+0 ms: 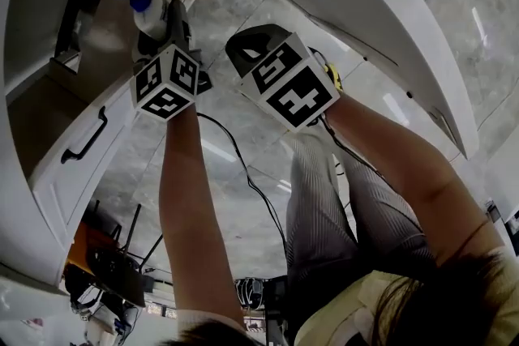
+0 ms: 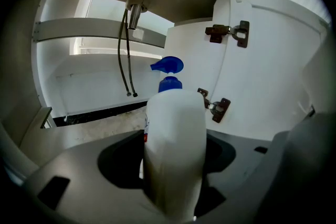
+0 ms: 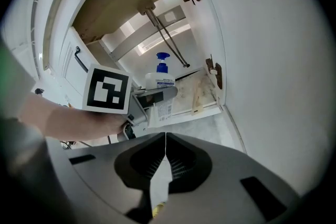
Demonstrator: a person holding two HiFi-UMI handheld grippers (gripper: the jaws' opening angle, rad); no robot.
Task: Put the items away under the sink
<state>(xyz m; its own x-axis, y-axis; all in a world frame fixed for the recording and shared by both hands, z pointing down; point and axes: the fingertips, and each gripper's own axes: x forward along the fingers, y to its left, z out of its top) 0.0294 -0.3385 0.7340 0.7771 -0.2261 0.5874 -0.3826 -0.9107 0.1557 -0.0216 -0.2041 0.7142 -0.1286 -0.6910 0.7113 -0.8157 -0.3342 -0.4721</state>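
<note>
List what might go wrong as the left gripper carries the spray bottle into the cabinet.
1. The left gripper clamps the spray bottle on its smooth white body, so it may slip or tip.
2. Its blue trigger head points toward the hanging hoses and could snag them.
3. The lower door hinge sits close on the right; the bottle might knock it.

Grey marbled tile floor (image 1: pixel 268 28); at its far edge, the sink cabinet's pale, stained base board (image 3: pixel 191 93); dark gear (image 1: pixel 109 267) near left.
</note>
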